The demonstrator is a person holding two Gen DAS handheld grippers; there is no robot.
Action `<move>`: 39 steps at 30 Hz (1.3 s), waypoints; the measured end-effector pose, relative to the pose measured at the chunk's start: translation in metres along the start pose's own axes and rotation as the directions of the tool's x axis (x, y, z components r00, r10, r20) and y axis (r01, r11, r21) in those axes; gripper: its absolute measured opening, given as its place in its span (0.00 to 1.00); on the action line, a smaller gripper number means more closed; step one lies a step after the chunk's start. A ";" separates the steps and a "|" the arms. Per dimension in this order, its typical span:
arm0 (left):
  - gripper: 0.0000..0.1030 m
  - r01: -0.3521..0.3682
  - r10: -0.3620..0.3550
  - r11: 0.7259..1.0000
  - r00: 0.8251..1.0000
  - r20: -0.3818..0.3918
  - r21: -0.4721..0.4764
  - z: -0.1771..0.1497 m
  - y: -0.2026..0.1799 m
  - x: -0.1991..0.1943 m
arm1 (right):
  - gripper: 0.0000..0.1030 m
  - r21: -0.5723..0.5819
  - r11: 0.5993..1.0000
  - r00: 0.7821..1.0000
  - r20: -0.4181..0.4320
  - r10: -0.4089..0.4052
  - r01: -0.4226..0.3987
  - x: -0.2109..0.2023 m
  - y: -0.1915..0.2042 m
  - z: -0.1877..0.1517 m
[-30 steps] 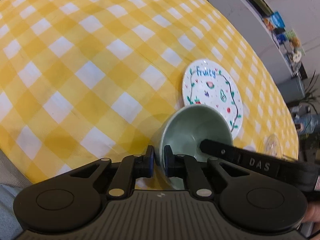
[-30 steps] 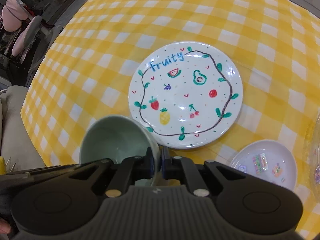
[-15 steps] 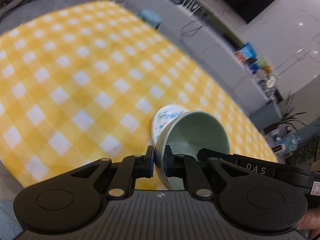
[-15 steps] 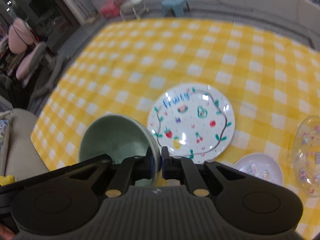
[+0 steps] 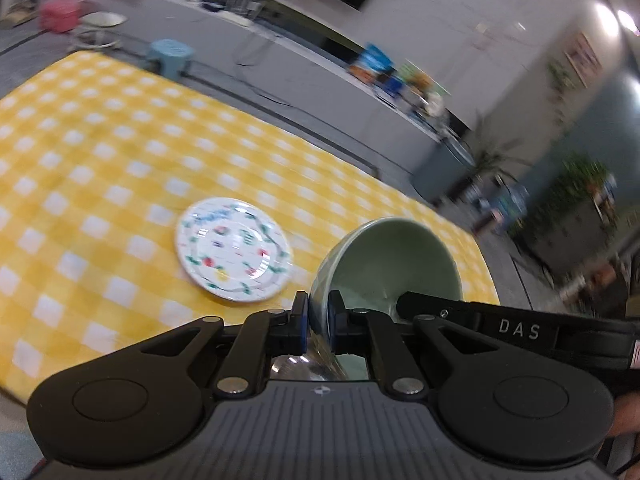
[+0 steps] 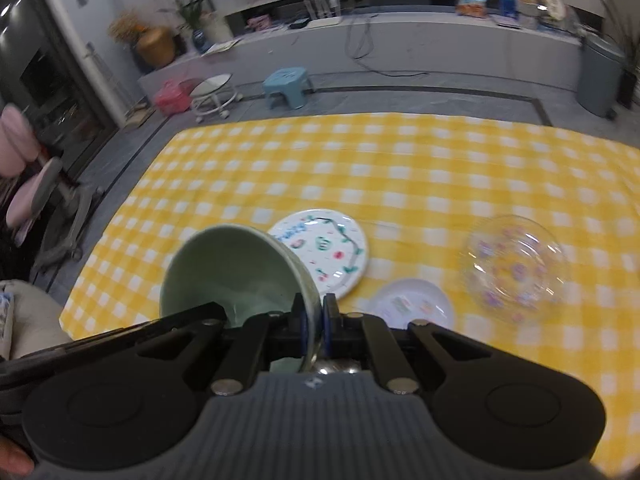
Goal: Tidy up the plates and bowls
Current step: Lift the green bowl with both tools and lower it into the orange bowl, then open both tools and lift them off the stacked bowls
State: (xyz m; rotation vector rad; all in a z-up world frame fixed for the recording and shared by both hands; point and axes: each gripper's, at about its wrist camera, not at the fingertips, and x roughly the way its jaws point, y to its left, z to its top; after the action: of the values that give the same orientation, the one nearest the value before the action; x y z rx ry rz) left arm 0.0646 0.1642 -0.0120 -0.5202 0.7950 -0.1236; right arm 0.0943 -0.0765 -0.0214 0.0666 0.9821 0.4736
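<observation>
Both grippers hold one pale green bowl [image 5: 392, 264] by its rim, well above the table. My left gripper [image 5: 318, 320] is shut on the bowl's left rim. My right gripper [image 6: 316, 320] is shut on its right rim; the bowl [image 6: 232, 272] fills the lower left of that view. A white fruit-painted plate [image 5: 234, 254] lies flat on the yellow checked tablecloth [image 5: 100, 152], below and beyond the bowl; it also shows in the right wrist view [image 6: 324, 256].
A small white saucer [image 6: 412, 306] lies right of the fruit plate. A clear glass bowl with coloured spots [image 6: 516, 268] sits further right. Beyond the table's far edge stand a blue stool [image 6: 286, 86], a white stool [image 6: 212, 94] and a long counter [image 6: 400, 36].
Both grippers have risen with the green bowl, high above the table. The views have tilted up from the cloth to show the room, and the fruit plate looks smaller and farther away.
</observation>
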 end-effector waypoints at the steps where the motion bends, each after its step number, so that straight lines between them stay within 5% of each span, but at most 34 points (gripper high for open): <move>1: 0.10 0.002 -0.002 1.000 1.000 -0.018 0.014 -0.002 -0.003 0.001 | 0.05 0.003 1.000 1.000 -0.012 -0.004 0.004 -0.004 -0.004 -0.003; 5: 0.11 0.029 -0.025 0.999 0.993 -0.118 0.031 -0.011 -0.002 0.012 | 0.06 0.043 0.999 0.996 -0.092 0.015 -0.011 -0.004 -0.022 -0.018; 11: 0.11 -0.004 0.032 0.992 0.976 -0.218 0.126 -0.022 -0.005 0.036 | 0.06 0.148 0.989 0.982 -0.187 0.042 -0.014 0.019 -0.044 -0.040; 16: 0.11 -0.025 0.052 0.995 0.962 -0.267 0.101 -0.026 0.001 0.049 | 0.06 0.234 0.972 0.968 -0.236 0.080 -0.024 0.038 -0.062 -0.051; 24: 0.14 -0.097 0.132 0.984 0.960 -0.248 0.146 -0.026 -0.003 0.050 | 0.07 0.272 0.962 0.959 -0.263 0.103 -0.029 0.059 -0.063 -0.053; 28: 0.20 -0.107 0.132 0.974 0.984 -0.120 0.198 -0.023 -0.012 0.029 | 0.07 0.251 0.968 0.963 -0.256 0.084 -0.017 0.062 -0.059 -0.052; 32: 0.25 -0.087 0.105 0.971 0.992 -0.072 0.223 -0.019 -0.019 0.012 | 0.07 0.234 0.972 0.960 -0.272 0.071 -0.006 0.072 -0.054 -0.053; 39: 0.25 -0.198 0.220 0.956 0.972 -0.081 0.218 -0.018 -0.010 0.026 | 0.08 0.112 0.993 0.972 -0.237 0.004 0.023 0.073 -0.039 -0.048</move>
State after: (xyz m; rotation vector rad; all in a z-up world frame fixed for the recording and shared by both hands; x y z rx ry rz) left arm 0.0708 0.1407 -0.0346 -0.2299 0.9235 -0.0373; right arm 0.1029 -0.0891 -0.1166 0.1099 1.2435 0.4228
